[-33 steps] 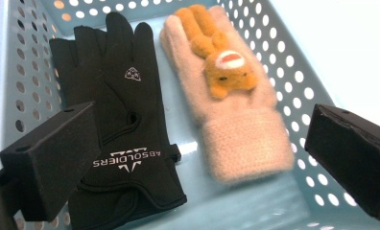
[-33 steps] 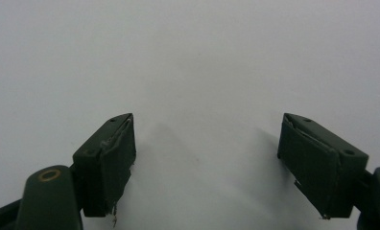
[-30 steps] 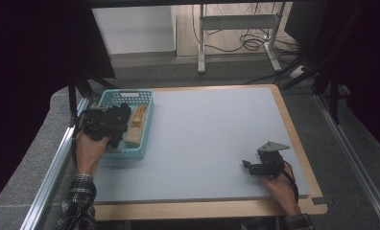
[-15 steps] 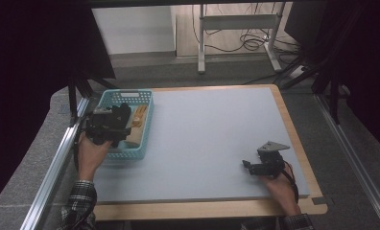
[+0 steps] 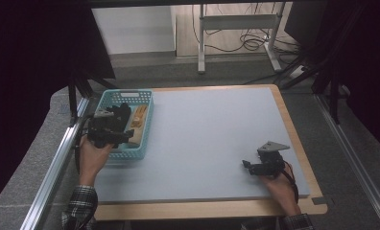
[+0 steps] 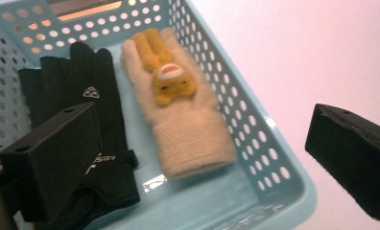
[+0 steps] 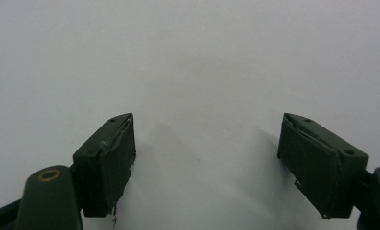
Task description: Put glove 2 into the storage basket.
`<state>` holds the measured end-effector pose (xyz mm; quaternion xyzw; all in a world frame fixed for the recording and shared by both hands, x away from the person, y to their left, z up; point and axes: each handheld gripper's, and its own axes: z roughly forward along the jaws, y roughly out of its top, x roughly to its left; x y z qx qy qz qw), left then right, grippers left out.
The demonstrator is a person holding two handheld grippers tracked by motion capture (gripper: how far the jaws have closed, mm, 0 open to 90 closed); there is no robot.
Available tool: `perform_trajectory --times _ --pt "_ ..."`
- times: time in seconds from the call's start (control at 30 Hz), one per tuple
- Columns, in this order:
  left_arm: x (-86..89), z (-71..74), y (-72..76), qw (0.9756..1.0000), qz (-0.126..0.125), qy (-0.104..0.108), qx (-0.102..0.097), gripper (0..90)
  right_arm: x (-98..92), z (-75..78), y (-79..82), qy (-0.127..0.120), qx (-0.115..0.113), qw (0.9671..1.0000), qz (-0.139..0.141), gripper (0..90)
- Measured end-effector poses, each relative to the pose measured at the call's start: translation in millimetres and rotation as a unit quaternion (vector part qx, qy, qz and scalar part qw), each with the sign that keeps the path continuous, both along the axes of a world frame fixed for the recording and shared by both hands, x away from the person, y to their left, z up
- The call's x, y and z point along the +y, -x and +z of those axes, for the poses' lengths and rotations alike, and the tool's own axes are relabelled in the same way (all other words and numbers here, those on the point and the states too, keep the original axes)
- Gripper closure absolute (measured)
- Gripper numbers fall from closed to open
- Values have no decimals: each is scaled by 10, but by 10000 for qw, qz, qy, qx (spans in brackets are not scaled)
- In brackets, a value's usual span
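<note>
the left gripper (image 6: 205,158) hovers wide open, holding nothing, over the perforated teal plastic basket (image 6: 255,139) at nine o'clock on the table; the step looks like reaching for the cream knitted glove (image 6: 181,110) lying beside a black glove (image 6: 89,86). next it should descend and close. the right gripper (image 7: 205,165) rests open and empty at four o'clock.

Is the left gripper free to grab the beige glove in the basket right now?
Probably yes: the left gripper is open over the basket, and the beige glove lies uncovered beside the black glove.
</note>
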<state>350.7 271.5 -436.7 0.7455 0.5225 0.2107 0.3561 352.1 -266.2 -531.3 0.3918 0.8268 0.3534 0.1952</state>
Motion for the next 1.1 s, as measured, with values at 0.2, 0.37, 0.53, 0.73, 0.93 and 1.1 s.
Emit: perform_trajectory --times 0.2,0.37,0.53,0.73,0.93,1.1 --pt "-104 15 39 9999 -143 13 -71 0 0 0 0 0 -1 10000 0 205" --pt "-211 18 62 9995 -287 15 -99 0 0 0 0 -2 1 10000 -1 205" --pt "-332 1 70 9990 -435 -2 -122 0 0 0 0 -2 -1 10000 0 205" --pt "-476 -23 75 9981 -596 -16 -144 0 0 0 0 -2 -2 10000 2 205" --pt "-620 -45 79 9969 -762 46 -166 0 0 0 0 -2 0 10000 -1 205" --pt "-755 -70 88 9954 -946 8 -166 0 -1 0 -1 6 -3 10000 6 205"
